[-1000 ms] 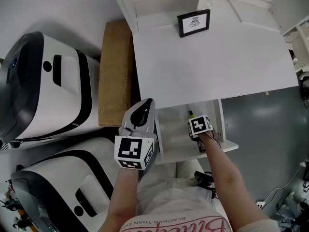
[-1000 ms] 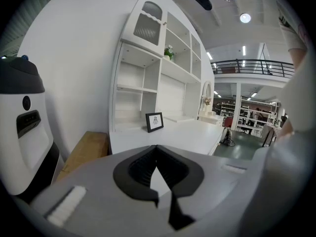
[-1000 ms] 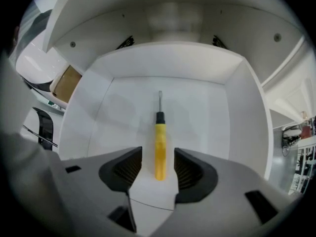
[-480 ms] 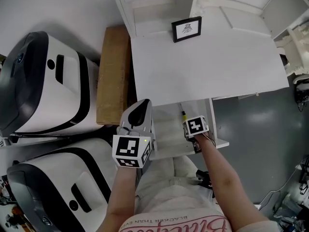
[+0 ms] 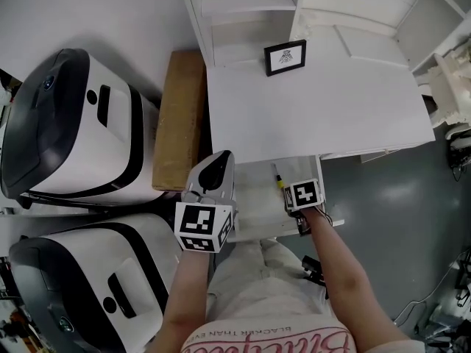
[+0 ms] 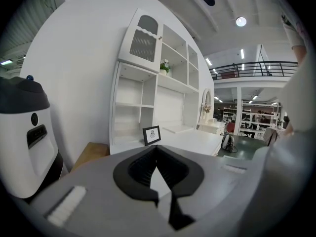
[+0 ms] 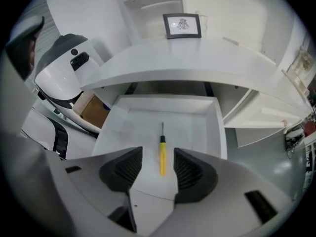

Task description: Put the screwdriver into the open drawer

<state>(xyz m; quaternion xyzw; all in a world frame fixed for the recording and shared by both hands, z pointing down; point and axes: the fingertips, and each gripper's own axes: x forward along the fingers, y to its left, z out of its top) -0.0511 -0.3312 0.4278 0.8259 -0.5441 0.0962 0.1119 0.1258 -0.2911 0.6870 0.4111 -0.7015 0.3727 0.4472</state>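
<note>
**A:** Start with the head view. Where is the screwdriver?

**B:** The yellow-handled screwdriver (image 5: 279, 176) lies inside the open drawer (image 5: 254, 197), which is pulled out from under the white counter (image 5: 316, 101). The right hand-held gripper (image 5: 298, 197) hangs over the drawer's right part, just beside the tool. The left hand-held gripper (image 5: 215, 173) is off to the drawer's left edge, in front of a brown box (image 5: 179, 120).

**A:** What does the left gripper view show?

**B:** The left hand-held gripper (image 6: 157, 154) has its jaws together with nothing between them. It looks across the counter (image 6: 197, 141) towards a small picture frame (image 6: 151, 135), well away from the task.

**A:** And the right gripper view?

**B:** The right hand-held gripper (image 7: 158, 154) has its jaws apart and holds nothing. The screwdriver (image 7: 162, 158) lies flat on the drawer (image 7: 216, 127) floor below them. Its shaft points to the back wall, and it sits roughly mid-floor, apart from every wall. It lines up with the gap between the jaws, but neither pad seems to touch it.

**A:** So how far along is the task?

**B:** I'd judge the placing done, since the tool rests in the drawer and looks free of the jaws. All that seems left is lifting the right hand-held gripper clear without nudging the handle. The task asks nothing about shutting the drawer.
</note>
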